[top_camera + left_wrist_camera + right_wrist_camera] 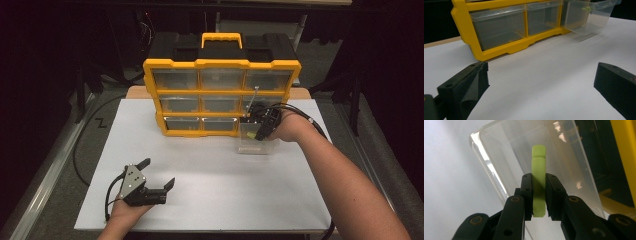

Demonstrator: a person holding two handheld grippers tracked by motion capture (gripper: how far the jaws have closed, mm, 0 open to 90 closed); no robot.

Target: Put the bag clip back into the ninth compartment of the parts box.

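Overhead light is brightening the white table [210,170] while the surroundings are sinking into near black. Glare is streaking the clear drawer [499,160] rim in the right gripper view, where the near jaws are blurring. Soft shadows are lying under the yellow organizer [506,47]

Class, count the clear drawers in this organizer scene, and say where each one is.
9: eight sit in the yellow organizer, three top, three middle, two bottom; the ninth drawer is pulled out at bottom right, under the right gripper.
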